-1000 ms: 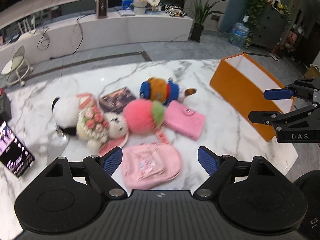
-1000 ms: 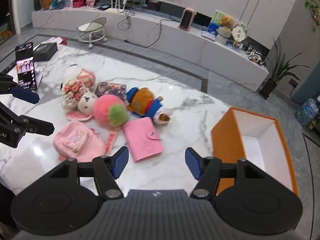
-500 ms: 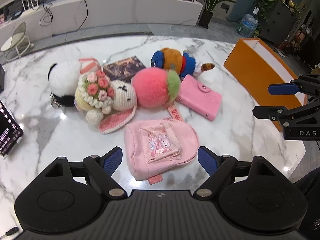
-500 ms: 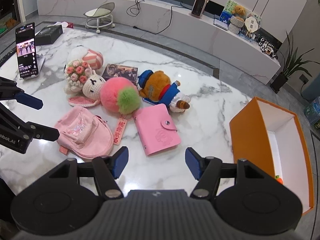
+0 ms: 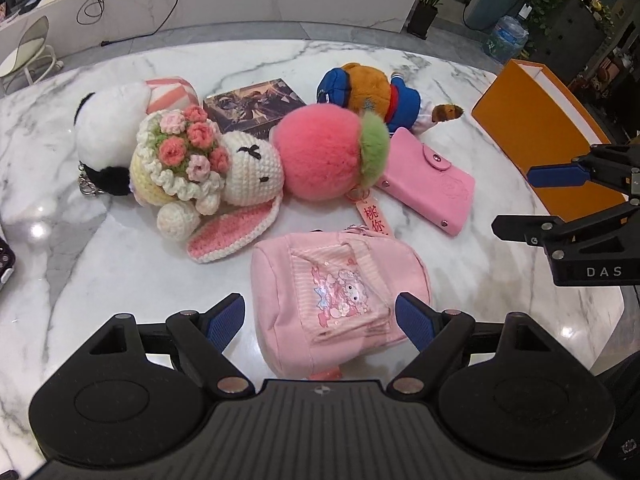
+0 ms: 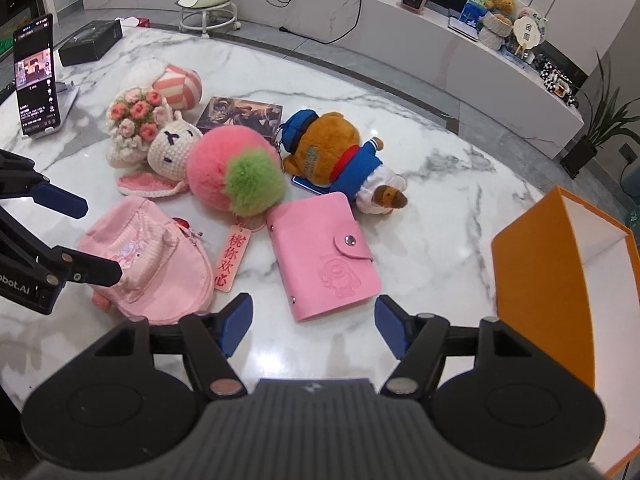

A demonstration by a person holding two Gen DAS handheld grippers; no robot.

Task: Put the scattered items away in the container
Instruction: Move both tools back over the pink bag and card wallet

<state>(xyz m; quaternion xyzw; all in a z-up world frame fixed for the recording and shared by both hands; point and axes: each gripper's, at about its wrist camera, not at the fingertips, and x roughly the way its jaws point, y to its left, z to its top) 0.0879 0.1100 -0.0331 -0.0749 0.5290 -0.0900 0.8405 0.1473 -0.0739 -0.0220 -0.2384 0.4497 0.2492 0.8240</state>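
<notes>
My left gripper is open, its fingers on either side of a small pink backpack lying on the marble table, not closed on it. My right gripper is open and empty, just short of a pink card wallet. Beyond lie a pink peach plush with a red tag, a crochet bunny with flowers, a brown bear in blue, a panda plush and a dark picture box. The orange container stands open at the right.
A phone on a stand and a black box sit at the table's far left. The table's edge curves close on the right. A low white counter, a stool and plants stand beyond the table.
Both grippers moved forward and down toward the items. The backpack now lies between my left fingers, and the wallet is close in front of my right gripper. Both stayed open.
</notes>
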